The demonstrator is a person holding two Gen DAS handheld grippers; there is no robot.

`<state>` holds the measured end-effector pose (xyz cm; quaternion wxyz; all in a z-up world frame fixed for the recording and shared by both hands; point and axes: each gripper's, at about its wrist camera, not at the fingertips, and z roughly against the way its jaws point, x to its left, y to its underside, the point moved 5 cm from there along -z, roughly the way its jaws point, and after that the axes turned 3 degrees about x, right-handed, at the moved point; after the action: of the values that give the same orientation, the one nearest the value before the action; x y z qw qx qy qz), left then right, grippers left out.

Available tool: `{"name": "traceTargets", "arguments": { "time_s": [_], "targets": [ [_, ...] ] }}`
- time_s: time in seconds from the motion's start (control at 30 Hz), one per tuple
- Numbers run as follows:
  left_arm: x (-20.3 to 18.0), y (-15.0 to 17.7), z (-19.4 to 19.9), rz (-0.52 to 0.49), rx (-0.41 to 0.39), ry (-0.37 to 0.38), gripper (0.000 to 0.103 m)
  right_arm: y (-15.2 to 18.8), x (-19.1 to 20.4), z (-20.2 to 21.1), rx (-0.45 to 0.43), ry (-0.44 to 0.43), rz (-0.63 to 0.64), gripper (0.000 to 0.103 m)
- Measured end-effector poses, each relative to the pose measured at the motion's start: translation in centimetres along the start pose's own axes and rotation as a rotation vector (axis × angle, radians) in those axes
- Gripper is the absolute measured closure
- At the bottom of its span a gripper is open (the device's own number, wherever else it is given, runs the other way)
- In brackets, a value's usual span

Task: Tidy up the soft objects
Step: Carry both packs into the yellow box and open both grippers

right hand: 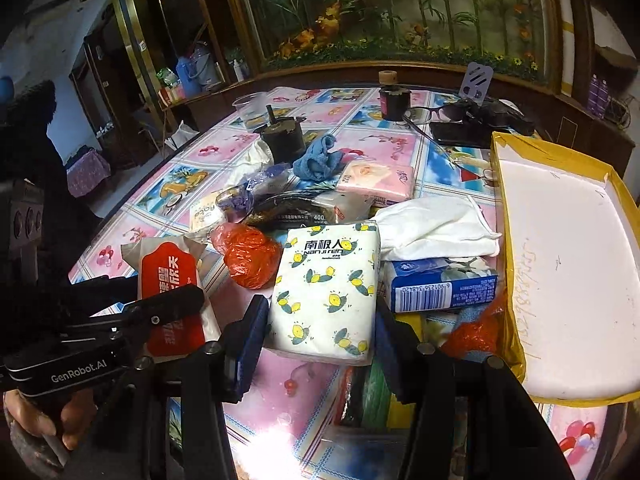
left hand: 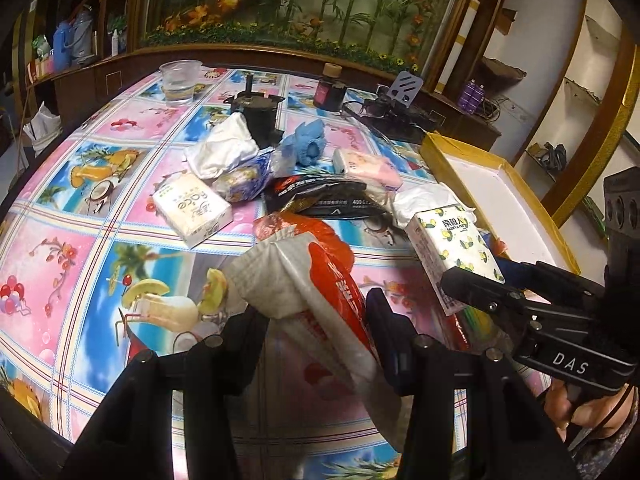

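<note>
Risk: left gripper [left hand: 316, 320] clamps the red-and-white wipes pack [left hand: 320, 296] and right gripper [right hand: 320, 320] pinches the lemon-print tissue pack [right hand: 326, 292], so either soft wrapper may slip, dropping onto clutter near the table's [left hand: 60, 248] right edge.

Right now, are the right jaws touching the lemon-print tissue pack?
Touching. In the left wrist view, the right gripper has a jaw pressed on the lemon-print tissue pack; the right wrist view shows the pack filling the space between both jaws.
</note>
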<state>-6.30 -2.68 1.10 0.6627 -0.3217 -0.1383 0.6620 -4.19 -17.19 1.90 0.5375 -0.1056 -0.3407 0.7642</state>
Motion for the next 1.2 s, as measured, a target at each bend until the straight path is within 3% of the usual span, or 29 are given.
{"name": "traceTargets", "arguments": {
  "time_s": [0.4, 0.73, 1.0, 1.2],
  "targets": [
    [-4.3, -2.7, 0.3, -0.071, -0.03, 0.013, 0.055, -0.9, -3.9, 4.1, -0.097, -0.06, -0.106, 0.048],
    [-9.9, -6.3, -0.9, -0.155, -0.042, 0.055, 0.055, -2.3, -9.8, 7.5, -0.168, -0.04, -0.225, 0.048],
    [-14.7, -11.7, -3.0, -0.201, -0.038, 0.093, 0.054, -7.3, -16.5, 8.2, -0.224, 0.026, -0.378, 0.048],
    [-19.2, -16.7, -7.1, -0.229, -0.033, 0.128, 0.054, -11.7, -22.7, 7.0, -0.262, 0.061, -0.534, 0.048]
  ]
}}
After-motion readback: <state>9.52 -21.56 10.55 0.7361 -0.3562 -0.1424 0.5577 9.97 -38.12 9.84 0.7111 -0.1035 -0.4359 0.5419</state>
